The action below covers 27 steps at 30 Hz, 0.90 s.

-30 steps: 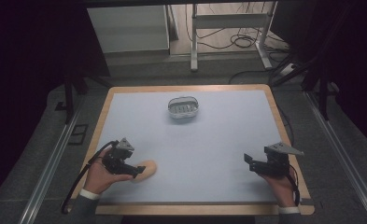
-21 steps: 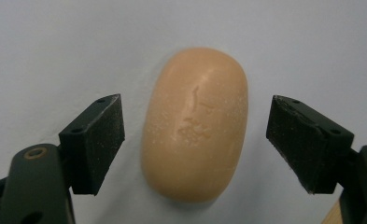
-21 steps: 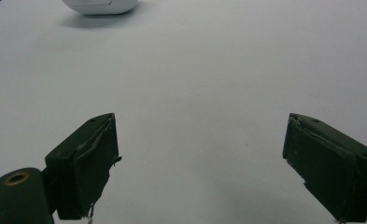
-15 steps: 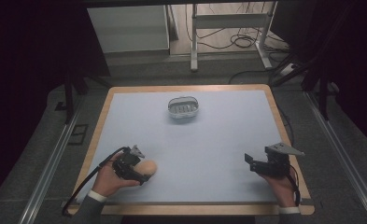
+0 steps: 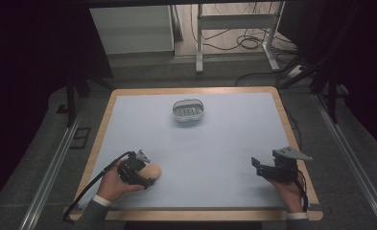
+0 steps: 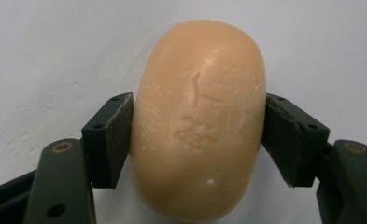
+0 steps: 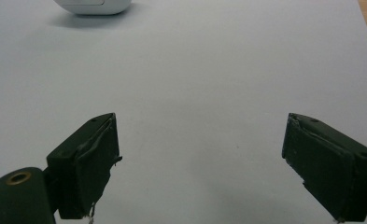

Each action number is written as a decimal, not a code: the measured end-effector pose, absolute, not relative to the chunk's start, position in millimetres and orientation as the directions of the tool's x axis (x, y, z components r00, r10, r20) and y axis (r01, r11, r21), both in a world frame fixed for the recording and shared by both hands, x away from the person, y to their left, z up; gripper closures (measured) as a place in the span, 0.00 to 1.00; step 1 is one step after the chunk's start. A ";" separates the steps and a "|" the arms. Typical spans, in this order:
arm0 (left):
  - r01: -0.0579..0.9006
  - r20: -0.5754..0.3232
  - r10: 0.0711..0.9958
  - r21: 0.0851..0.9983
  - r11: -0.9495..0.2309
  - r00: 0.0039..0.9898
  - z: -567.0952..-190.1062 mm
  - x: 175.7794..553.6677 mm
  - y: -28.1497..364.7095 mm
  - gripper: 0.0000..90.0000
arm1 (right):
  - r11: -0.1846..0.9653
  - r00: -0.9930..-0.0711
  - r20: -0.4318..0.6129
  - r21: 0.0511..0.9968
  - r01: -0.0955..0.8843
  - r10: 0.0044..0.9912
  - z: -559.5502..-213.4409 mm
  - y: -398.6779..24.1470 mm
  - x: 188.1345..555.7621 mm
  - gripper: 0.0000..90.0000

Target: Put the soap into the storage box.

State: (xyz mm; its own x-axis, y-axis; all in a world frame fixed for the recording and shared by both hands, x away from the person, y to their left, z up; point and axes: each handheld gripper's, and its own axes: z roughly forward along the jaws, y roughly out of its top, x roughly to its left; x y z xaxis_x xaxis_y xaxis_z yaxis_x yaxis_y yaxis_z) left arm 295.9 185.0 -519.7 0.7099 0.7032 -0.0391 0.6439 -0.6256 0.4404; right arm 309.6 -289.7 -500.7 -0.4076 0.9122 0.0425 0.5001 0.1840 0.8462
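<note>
So my left fingers (image 6: 197, 140) have just been closing, and now both pads are pressed flat against the sides of the peach-coloured soap bar (image 6: 200, 116), which sits on the pale blue desk (image 5: 215, 143) near the front left corner. My right fingers (image 7: 200, 163) hang wide apart over bare desk at the front right, nothing between them. The white soap dish (image 5: 188, 110) sits toward the far middle, well apart from both hands and the soap.
</note>
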 end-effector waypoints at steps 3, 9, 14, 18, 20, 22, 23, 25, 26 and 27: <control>0.646 -0.044 0.702 0.436 -0.626 0.710 -518.5 296.4 186.4 0.33 | 0.183 -0.407 0.042 0.847 0.498 0.913 -500.2 -290.6 309.4 0.12; 0.641 -0.045 0.707 0.466 -0.610 0.706 -509.4 300.6 191.8 0.34 | 0.189 -0.429 0.037 0.861 0.472 0.903 -499.2 -289.5 308.6 0.12; 0.638 -0.053 0.711 0.494 -0.591 0.701 -502.6 303.6 193.0 0.35 | 0.187 -0.427 0.045 0.855 0.484 0.903 -501.3 -288.7 309.2 0.12; 0.634 -0.049 0.712 0.501 -0.589 0.700 -498.6 306.0 192.8 0.35 | 0.188 -0.423 0.043 0.852 0.489 0.905 -503.0 -288.8 310.1 0.12; 0.633 -0.048 0.714 0.507 -0.585 0.699 -497.2 307.9 192.4 0.35 | 0.190 -0.423 0.041 0.852 0.488 0.905 -503.0 -288.9 310.1 0.12; 0.633 -0.048 0.714 0.509 -0.584 0.698 -496.1 308.9 192.1 0.36 | 0.189 -0.421 0.039 0.852 0.487 0.906 -502.6 -289.6 310.0 0.12; 0.631 -0.044 0.715 0.509 -0.585 0.698 -495.4 309.5 192.1 0.36 | 0.188 -0.420 0.041 0.853 0.488 0.907 -502.4 -290.2 309.9 0.12; 0.630 -0.051 0.712 0.511 -0.584 0.701 -495.4 310.7 191.8 0.37 | 0.185 -0.415 0.042 0.852 0.489 0.909 -502.2 -291.1 310.0 0.12; 0.632 -0.052 0.711 0.508 -0.586 0.701 -495.9 311.4 191.4 0.37 | 0.183 -0.414 0.043 0.852 0.490 0.909 -502.3 -291.5 310.2 0.12; 0.631 -0.049 0.710 0.504 -0.590 0.703 -497.0 312.2 190.9 0.37 | 0.182 -0.411 0.042 0.853 0.490 0.910 -502.9 -291.9 310.7 0.12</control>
State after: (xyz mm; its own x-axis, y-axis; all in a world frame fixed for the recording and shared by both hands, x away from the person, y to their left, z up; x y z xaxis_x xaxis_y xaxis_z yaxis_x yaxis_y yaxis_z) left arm 312.2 190.9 -497.0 0.7027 0.7098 -0.0492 0.6309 -0.5896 0.5043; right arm 310.7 -291.9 -502.9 -0.4115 0.9104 0.0422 0.4900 0.1820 0.8525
